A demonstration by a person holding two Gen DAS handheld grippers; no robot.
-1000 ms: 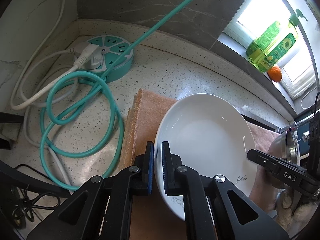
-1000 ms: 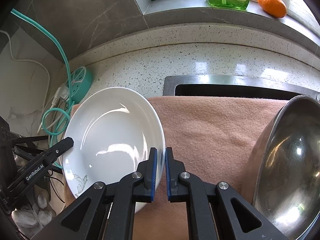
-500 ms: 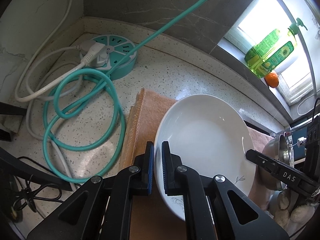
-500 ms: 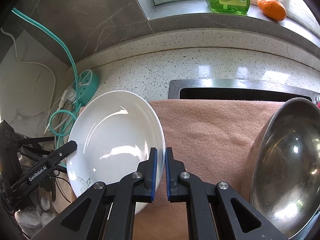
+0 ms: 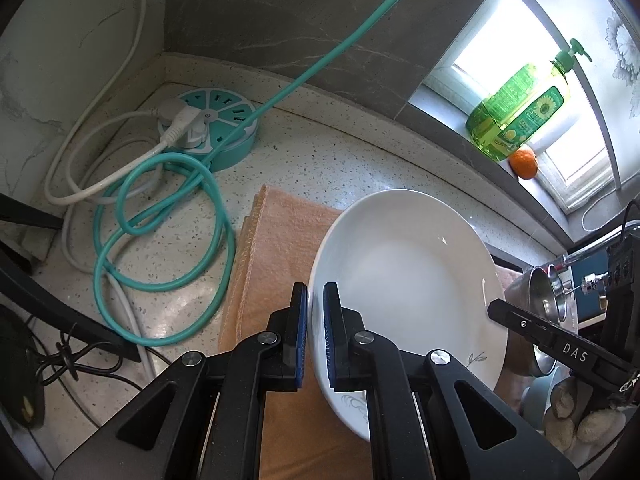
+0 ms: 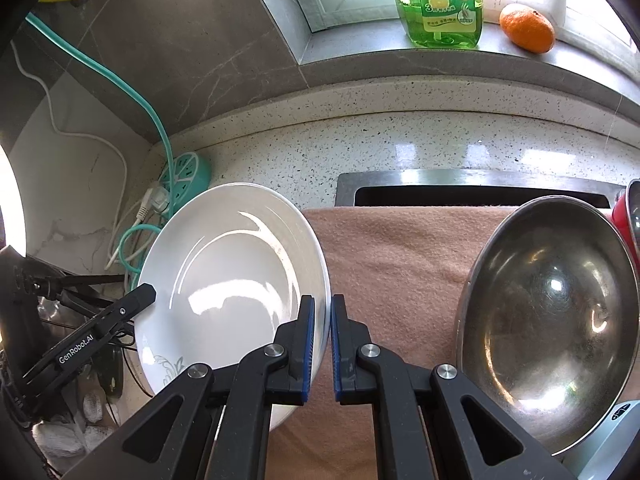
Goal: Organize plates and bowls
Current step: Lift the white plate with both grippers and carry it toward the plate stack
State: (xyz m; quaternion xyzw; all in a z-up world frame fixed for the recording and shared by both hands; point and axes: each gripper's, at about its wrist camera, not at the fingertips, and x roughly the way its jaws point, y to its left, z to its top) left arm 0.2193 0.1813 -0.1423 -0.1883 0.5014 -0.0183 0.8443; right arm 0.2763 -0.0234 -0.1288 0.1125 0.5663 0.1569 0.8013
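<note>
A white plate [image 5: 408, 280] with a small leaf print hangs tilted above a peach towel [image 5: 280, 240], held from two sides. My left gripper [image 5: 315, 300] is shut on its left rim. In the right wrist view the plate [image 6: 232, 280] sits at the left, and my right gripper [image 6: 323, 312] is shut on its right rim. Each gripper's black finger also shows at the far rim in the other view. A large steel bowl [image 6: 548, 320] rests on the towel [image 6: 400, 248] to the right of the plate.
A teal round power hub [image 5: 216, 128] with looped teal and white cables lies on the speckled counter at the left. A sink edge [image 6: 472, 184] runs behind the towel. A green soap bottle [image 6: 440, 0] and an orange [image 6: 528, 28] stand on the windowsill.
Both grippers have risen a little with the plate between them, so the counter, hub and towel look further away. Both grips stay the same.
</note>
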